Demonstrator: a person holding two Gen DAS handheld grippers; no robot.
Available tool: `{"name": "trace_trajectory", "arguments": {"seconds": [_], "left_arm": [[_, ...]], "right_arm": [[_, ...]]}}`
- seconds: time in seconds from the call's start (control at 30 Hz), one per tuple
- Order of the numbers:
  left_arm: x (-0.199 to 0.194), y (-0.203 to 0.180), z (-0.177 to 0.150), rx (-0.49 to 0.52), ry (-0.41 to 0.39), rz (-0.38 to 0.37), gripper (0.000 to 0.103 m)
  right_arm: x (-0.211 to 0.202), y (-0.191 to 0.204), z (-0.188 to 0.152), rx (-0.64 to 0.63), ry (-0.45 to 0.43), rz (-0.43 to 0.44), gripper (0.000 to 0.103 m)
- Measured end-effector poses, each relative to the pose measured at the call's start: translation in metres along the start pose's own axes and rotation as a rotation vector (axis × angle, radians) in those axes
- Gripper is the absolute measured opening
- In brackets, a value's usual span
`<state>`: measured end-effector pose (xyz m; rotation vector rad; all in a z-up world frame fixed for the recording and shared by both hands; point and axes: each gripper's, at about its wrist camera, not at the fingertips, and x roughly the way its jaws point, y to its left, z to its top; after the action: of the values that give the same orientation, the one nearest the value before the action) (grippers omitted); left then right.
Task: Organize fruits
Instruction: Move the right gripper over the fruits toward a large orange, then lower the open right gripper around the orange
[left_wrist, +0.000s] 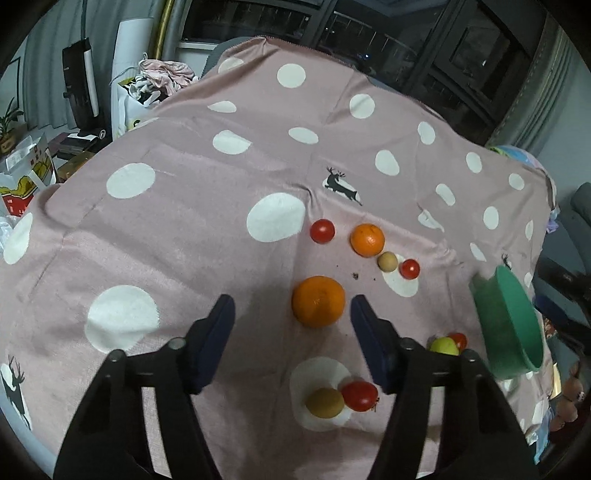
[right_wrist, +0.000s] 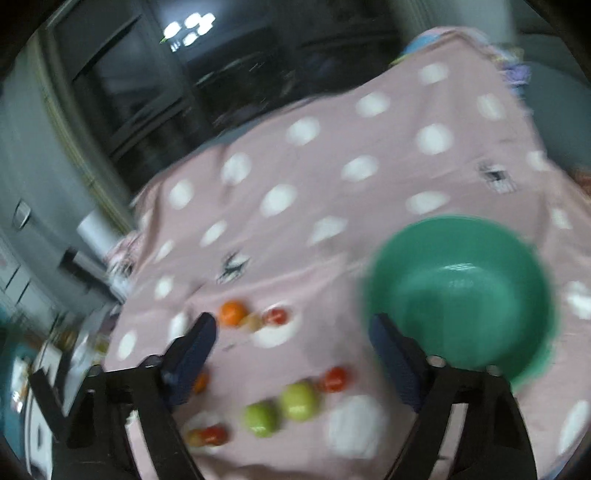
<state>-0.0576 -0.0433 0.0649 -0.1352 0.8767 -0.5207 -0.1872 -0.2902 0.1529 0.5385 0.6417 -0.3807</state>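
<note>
Fruits lie scattered on a pink cloth (left_wrist: 177, 229) with white dots. A large orange (left_wrist: 318, 301) rests just ahead of my left gripper (left_wrist: 292, 300), whose jaws stand open and empty. Beyond it are a smaller orange (left_wrist: 367, 240), a red tomato (left_wrist: 322, 231) and a beige fruit (left_wrist: 387, 261). Under the left gripper lie a yellow-brown fruit (left_wrist: 325, 402) and another tomato (left_wrist: 359, 396). A green bowl (right_wrist: 461, 291) stands just past the right finger of my right gripper (right_wrist: 293, 318), which is open and empty. Two green fruits (right_wrist: 299, 400) lie below it in the blurred right wrist view.
The green bowl (left_wrist: 509, 325) sits near the cloth's right edge in the left wrist view. Bags and boxes (left_wrist: 26, 181) and a pile of clothes (left_wrist: 162, 77) stand beyond the left edge. Dark windows (left_wrist: 369, 33) lie behind the table.
</note>
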Motion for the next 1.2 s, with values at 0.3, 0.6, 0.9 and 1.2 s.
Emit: {"name": "trace_trajectory", "arguments": {"seconds": [0.3,0.6,0.9,1.2], "left_arm": [[0.001,0.007,-0.001,-0.037,0.035,-0.040,0.042],[0.001,-0.002,-0.001,0.001,0.054,-0.059,0.042],[0.000,0.001,0.000,-0.016,0.058,-0.058,0.042],[0.003,-0.006,-0.002,0.013,0.067,-0.046,0.043]], "right_arm": [[0.108,0.072,-0.005,-0.177,0.243,-0.034,0.059],[0.173,0.093,0.010,-0.183,0.309,-0.102,0.059],[0.191,0.094,-0.003,-0.254,0.330,-0.119,0.044],[0.108,0.069,-0.027,-0.176,0.289,0.050,0.044]]}}
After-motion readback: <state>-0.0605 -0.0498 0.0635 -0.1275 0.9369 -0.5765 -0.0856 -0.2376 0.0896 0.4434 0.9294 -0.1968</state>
